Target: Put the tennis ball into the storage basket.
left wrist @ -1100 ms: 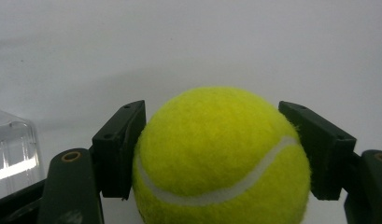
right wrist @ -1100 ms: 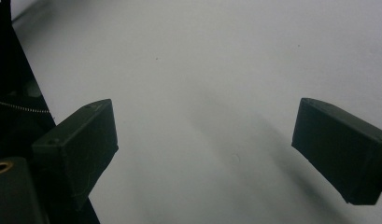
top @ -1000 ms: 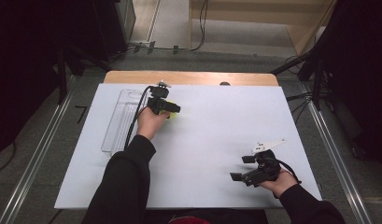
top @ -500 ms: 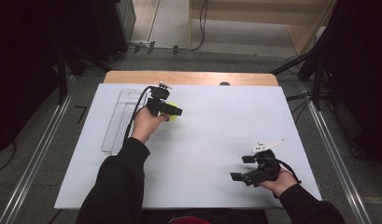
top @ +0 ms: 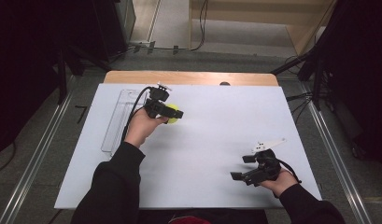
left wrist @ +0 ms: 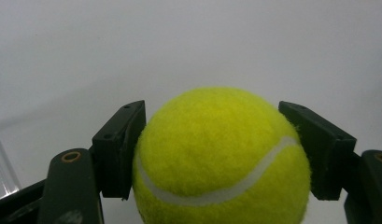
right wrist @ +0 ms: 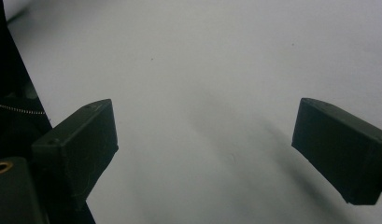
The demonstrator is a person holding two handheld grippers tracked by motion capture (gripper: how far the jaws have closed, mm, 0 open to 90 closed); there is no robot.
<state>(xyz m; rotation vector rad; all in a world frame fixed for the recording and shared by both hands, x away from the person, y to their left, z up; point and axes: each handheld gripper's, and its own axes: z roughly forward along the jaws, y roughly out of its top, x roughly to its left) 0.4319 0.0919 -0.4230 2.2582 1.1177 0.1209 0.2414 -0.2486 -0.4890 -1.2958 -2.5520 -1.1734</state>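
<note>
Both jaws of left gripper (left wrist: 212,158) clenched on tennis ball (left wrist: 221,158), frame centre. Clear tray (top: 115,122) just left; right gripper (top: 247,167) released, lower right.

Even overhead light leaves the white worktop (top: 212,140) bright, while the surroundings stay dim. In the left gripper view the tennis ball (left wrist: 221,158) is sharp; the right gripper view is soft, with faint diagonal shadows.

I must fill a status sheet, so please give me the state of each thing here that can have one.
Tennis ball: clamped between the left tongs, near the tray.
Left tongs: shut on the ball.
Right tongs: open, nothing between them.
Clear tray: lying flat on the table; contents unclear.
</note>
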